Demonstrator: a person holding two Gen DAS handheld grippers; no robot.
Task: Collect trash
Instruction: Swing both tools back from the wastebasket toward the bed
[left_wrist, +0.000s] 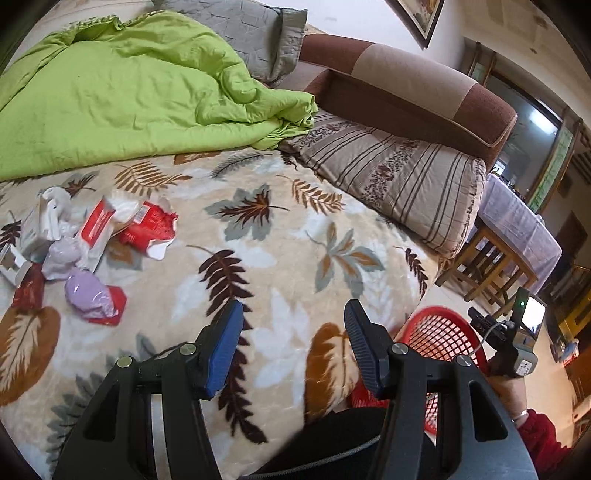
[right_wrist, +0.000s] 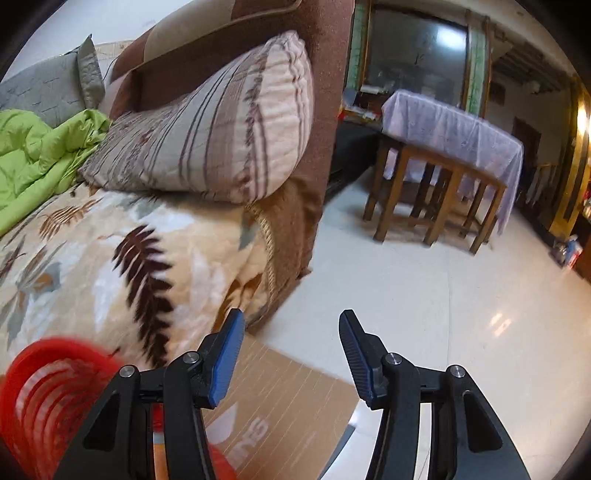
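Observation:
A heap of trash lies on the leaf-print blanket (left_wrist: 280, 236) at the left of the left wrist view: a torn red wrapper (left_wrist: 151, 229), a red and white carton (left_wrist: 96, 229), crumpled white paper (left_wrist: 55, 210) and a lilac wad (left_wrist: 88, 293) on red packaging. My left gripper (left_wrist: 293, 314) hovers open over the blanket, to the right of the heap, nothing between its fingers. A red mesh basket (left_wrist: 439, 339) stands on the floor by the bed's edge. My right gripper (right_wrist: 291, 325) is open and empty above the floor, with the basket (right_wrist: 48, 391) at its lower left.
A green quilt (left_wrist: 129, 96) and a striped pillow (left_wrist: 399, 177) lie at the bed's head against a brown headboard (left_wrist: 413, 92). A flat cardboard sheet (right_wrist: 280, 402) lies on the tiled floor. A wooden table (right_wrist: 443, 155) with a lilac cloth stands further off.

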